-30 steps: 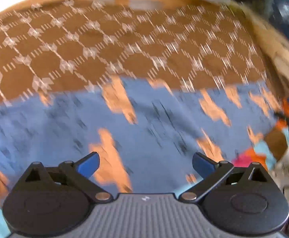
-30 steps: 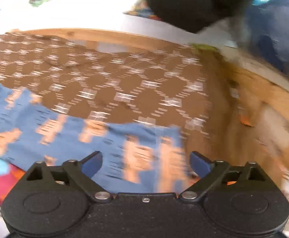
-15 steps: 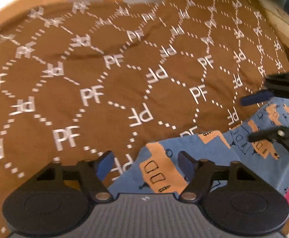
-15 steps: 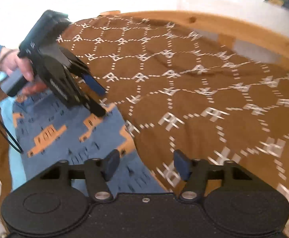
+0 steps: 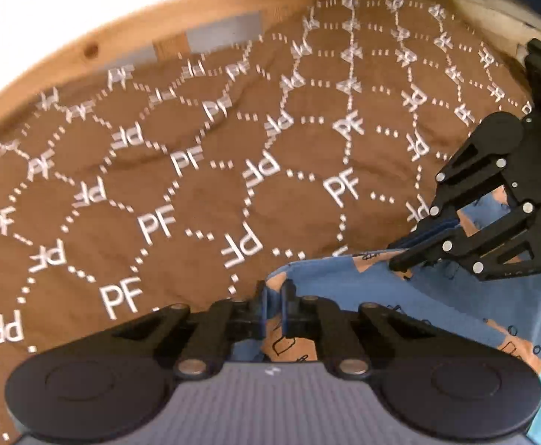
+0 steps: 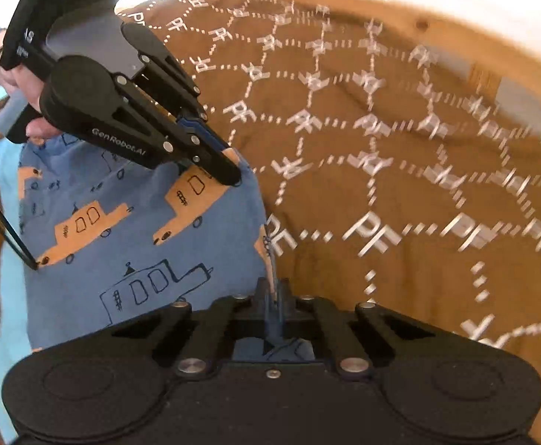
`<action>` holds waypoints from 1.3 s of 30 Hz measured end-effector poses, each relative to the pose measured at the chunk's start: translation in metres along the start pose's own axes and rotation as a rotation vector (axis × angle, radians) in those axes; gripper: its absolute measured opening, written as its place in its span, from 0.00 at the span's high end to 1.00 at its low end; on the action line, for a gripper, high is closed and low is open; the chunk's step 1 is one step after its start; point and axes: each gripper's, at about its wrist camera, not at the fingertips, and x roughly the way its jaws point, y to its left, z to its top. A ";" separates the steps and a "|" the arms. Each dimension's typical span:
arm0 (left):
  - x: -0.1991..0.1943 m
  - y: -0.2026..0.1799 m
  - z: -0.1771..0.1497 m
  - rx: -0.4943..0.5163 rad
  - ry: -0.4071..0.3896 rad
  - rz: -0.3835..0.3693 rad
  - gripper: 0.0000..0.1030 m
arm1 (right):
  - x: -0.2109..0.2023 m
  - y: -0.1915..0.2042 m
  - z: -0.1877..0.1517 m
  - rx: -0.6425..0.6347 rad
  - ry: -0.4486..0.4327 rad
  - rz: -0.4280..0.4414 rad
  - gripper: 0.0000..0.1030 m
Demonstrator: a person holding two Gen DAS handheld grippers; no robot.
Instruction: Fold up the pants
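The blue pants with orange boat prints lie on a brown "PF" patterned cover. My left gripper is shut on one corner of the pants' edge; it also shows in the right wrist view. My right gripper is shut on the other corner of the same edge; it also shows in the left wrist view. Both hold the edge a little above the cover.
A wooden frame rims the cover at the back, with a white wall behind. Light blue and other coloured cloth lies at the left under the pants. The brown cover stretches ahead.
Both grippers were open over the pants' edge. They have closed on its two corners and the edge has lifted.
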 end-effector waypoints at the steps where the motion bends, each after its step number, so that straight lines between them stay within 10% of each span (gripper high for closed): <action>1: -0.001 -0.002 -0.001 0.009 -0.006 0.011 0.94 | -0.004 0.003 0.001 -0.010 -0.013 -0.027 0.97; 6: 0.028 -0.006 -0.002 0.042 0.055 0.085 0.81 | 0.023 0.007 -0.004 -0.013 0.044 -0.130 0.94; 10: 0.006 0.007 -0.010 -0.059 -0.021 0.139 0.50 | 0.003 0.008 -0.004 0.055 -0.011 -0.198 0.49; 13: -0.037 0.015 -0.029 -0.158 -0.139 0.144 0.40 | -0.027 0.025 -0.011 0.059 -0.087 -0.232 0.42; 18: -0.074 0.021 -0.080 -0.242 -0.120 0.001 0.42 | -0.059 0.073 -0.034 0.155 -0.124 -0.161 0.43; 22: -0.073 0.031 -0.116 -0.237 0.027 0.151 0.46 | -0.046 0.115 -0.055 0.073 -0.016 -0.239 0.42; 26: -0.091 0.067 -0.136 -0.338 0.040 0.158 0.87 | -0.054 0.111 -0.077 0.153 -0.009 -0.272 0.32; 30: -0.108 0.088 -0.140 -0.462 0.063 0.132 0.92 | -0.076 0.092 -0.091 0.238 0.005 -0.303 0.24; 35: -0.121 0.048 -0.123 -0.440 -0.054 0.073 0.39 | -0.089 0.089 -0.096 0.259 -0.006 -0.435 0.24; 39: -0.088 0.001 -0.103 -0.406 -0.035 -0.060 0.37 | -0.075 0.087 -0.104 0.317 0.061 -0.464 0.24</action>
